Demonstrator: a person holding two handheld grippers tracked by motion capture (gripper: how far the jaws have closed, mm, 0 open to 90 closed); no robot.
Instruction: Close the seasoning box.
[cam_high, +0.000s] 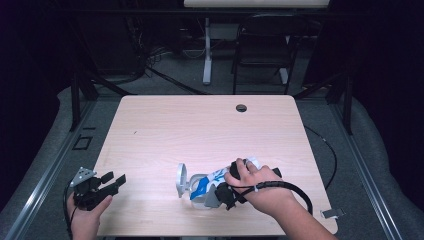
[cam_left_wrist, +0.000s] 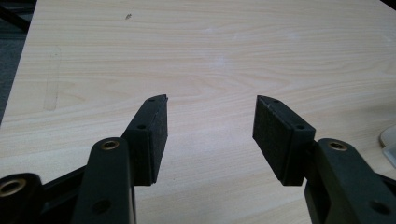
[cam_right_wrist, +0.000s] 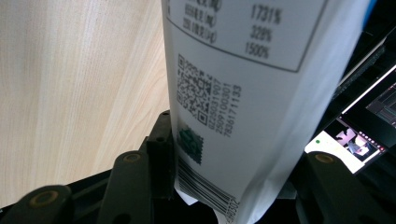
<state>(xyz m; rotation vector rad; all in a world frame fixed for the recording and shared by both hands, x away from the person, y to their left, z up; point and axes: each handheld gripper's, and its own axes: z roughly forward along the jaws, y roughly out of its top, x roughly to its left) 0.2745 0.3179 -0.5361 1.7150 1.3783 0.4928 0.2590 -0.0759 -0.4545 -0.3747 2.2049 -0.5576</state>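
Observation:
A white and blue pouch (cam_high: 202, 184) lies on its side near the front of the wooden table (cam_high: 200, 125), with a white round end (cam_high: 182, 180) pointing left. My right gripper (cam_high: 216, 194) is shut on it, a hand wrapped over the top. In the right gripper view the pouch (cam_right_wrist: 243, 93) shows a printed table, a QR code and a barcode. It sits between the jaws of the right gripper (cam_right_wrist: 233, 154), with the left pad (cam_right_wrist: 163, 144) pressed on it and the other pad hidden behind it. My left gripper (cam_high: 114, 181) hovers at the table's front left corner. Its jaws (cam_left_wrist: 210, 121) are open and hold nothing.
A dark cable hole (cam_high: 241, 108) sits at the table's far edge. A small silver clip (cam_high: 332, 213) lies at the front right corner. Beyond the table stand a black chair (cam_high: 265, 45) and a white desk leg (cam_high: 207, 50). A lit screen (cam_right_wrist: 355, 140) shows behind the pouch.

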